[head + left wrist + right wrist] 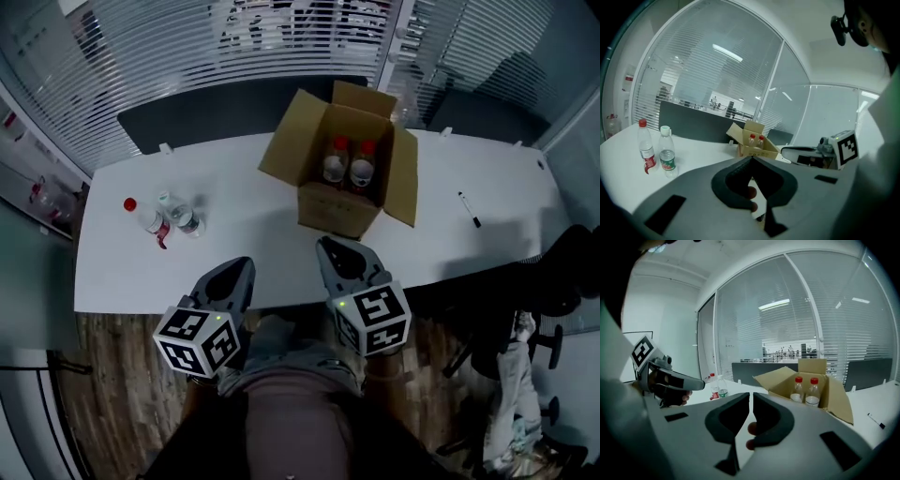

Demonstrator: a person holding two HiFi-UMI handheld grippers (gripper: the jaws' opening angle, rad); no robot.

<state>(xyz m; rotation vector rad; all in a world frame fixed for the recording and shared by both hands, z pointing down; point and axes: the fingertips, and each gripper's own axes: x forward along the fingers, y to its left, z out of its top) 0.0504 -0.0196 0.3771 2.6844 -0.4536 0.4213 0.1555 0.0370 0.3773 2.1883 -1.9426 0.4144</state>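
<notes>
My left gripper (246, 263) hovers over the near edge of the white table (112, 272), jaws shut with nothing between them; in its own view the tips (751, 158) meet. My right gripper (324, 243) is beside it, shut and holding nothing, just in front of an open cardboard box (330, 208). Two red-capped bottles (336, 159) (362, 163) stand upright inside the box, also seen in the right gripper view (798, 389) (813, 391). At the table's left stand a red-capped bottle (142, 216) (646, 150) and a white-capped, green-labelled bottle (184, 218) (667, 152).
A black pen (470, 209) lies on the table right of the box. A dark partition (216, 108) runs along the table's far edge, with glass walls and blinds behind. A black office chair (562, 272) stands at the right. The person's legs are under the near edge.
</notes>
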